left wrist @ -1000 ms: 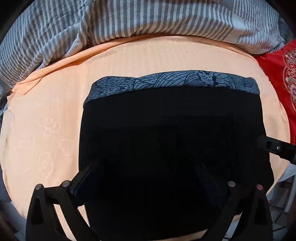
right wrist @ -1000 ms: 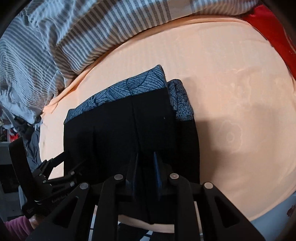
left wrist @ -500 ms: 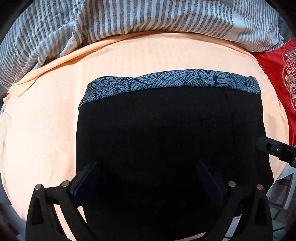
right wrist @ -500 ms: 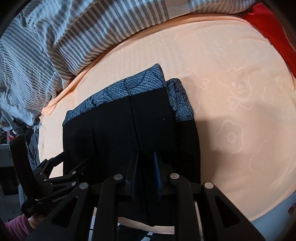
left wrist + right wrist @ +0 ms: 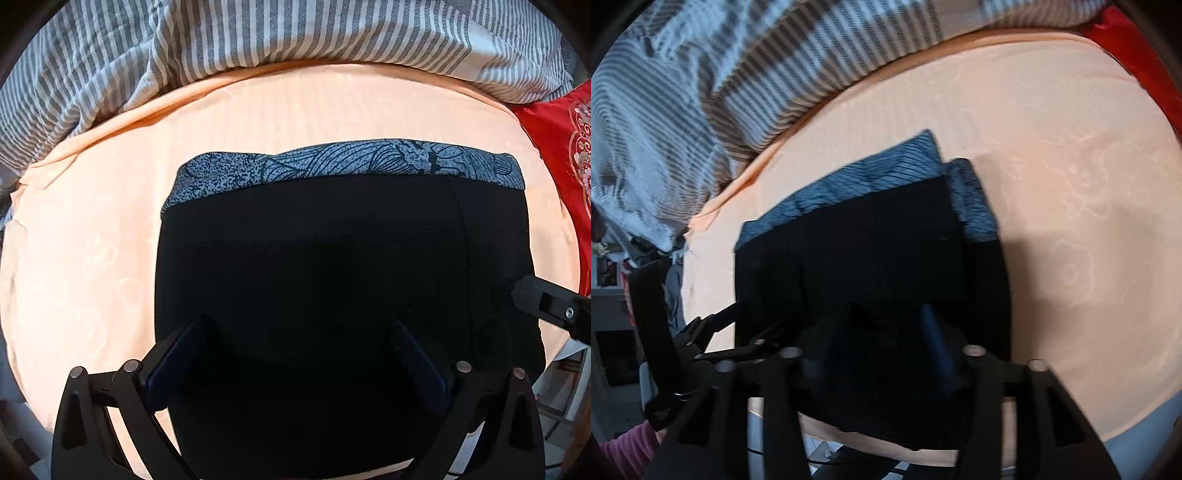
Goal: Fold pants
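1. Pants point(image 5: 343, 280) lie folded into a black block on the peach sheet point(image 5: 92, 266), near its front edge, with the blue patterned waistband point(image 5: 351, 162) along the far side
2. In the right wrist view a second layer of the waistband sticks out at the right of the fold, and the front edge of the pants reaches the edge of the sheet
3. Left gripper point(image 5: 299, 354) points down over the near part of the pants, its jaws spread wide and both fingers over the black cloth; whether the pads touch the cloth I cannot tell
4. Right gripper point(image 5: 882, 332) is over the near right part of the pants, its jaws opening, with black cloth under and between the fingers and no pinch to be seen; this view is blurred
5. A striped grey and white blanket point(image 5: 295, 40) is bunched along the far side of the sheet
6. A red embroidered cloth point(image 5: 561, 147) lies at the right edge
7. A pink sleeve point(image 5: 624, 446) shows at the lower left of the right wrist view
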Demonstrator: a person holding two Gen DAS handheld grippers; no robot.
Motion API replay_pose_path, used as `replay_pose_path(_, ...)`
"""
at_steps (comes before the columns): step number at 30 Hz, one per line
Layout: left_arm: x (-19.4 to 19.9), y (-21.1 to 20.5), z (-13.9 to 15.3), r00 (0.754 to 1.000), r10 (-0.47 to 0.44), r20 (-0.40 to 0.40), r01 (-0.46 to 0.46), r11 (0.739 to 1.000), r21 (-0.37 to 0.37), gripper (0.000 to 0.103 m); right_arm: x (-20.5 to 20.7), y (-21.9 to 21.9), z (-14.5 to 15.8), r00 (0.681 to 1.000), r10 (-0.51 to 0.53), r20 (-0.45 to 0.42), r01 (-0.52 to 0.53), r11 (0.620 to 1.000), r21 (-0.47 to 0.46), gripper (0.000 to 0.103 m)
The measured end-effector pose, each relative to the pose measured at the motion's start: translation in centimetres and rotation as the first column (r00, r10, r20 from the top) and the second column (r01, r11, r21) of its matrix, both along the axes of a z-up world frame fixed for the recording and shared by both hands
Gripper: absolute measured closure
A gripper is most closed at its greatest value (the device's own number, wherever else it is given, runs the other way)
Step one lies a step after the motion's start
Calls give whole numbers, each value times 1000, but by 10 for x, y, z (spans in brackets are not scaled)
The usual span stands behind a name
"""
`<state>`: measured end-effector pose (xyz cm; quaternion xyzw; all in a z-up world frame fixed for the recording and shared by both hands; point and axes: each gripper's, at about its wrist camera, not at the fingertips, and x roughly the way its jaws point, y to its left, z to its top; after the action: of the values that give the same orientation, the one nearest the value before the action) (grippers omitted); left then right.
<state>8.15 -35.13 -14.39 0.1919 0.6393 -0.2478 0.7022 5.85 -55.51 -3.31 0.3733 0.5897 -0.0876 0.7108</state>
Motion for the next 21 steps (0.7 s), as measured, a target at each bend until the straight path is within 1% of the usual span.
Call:
replay_pose_path(1, -1, 1, 3, 1000, 3, 5, -3, 1000, 6, 1, 2, 3, 2, 1000, 9, -1, -9, 1000, -10, 41)
replay_pose_path(3, -1, 5, 9, 1000, 8, 11, -8, 1000, 18, 1, 2, 7, 7, 1000, 14, -6, -14, 1000, -19, 39)
replay_pose_path(6, -3, 17, 23, 1000, 12, 22, -12, 1000, 15, 1, -2, 11, 15, 1000, -3, -7, 2, 1000, -13, 33)
replay_pose_path(7, -4, 20, 28, 1000, 8, 29, -8, 1000, 13, 1, -5, 12, 19, 1000, -4, -11, 4, 1000, -20, 27)
replay_pose_path(9, -12, 23, 39, 999, 0, 53, -1, 1000, 20, 1, -9, 15, 26, 1000, -7, -27, 6, 999, -48, 19)
replay_pose_path(12, -21, 37, 55, 996, -9, 87, 6, 999, 40, 1, -17, 20, 37, 999, -3, -52, -3, 995, -98, 18)
replay_pose_path(15, -32, 49, 65, 995, -9, 96, 3, 998, 62, 1, -24, 30, 46, 995, 10, -95, -27, 984, -174, 0)
replay_pose_path(18, -44, 59, 72, 995, -4, 101, -4, 997, 74, 1, -30, 42, 53, 993, 22, -114, -48, 972, -230, 0)
replay_pose_path(21, -54, 66, 75, 995, -6, 95, -2, 997, 80, 1, -34, 49, 55, 991, 19, -134, -52, 968, -246, 0)
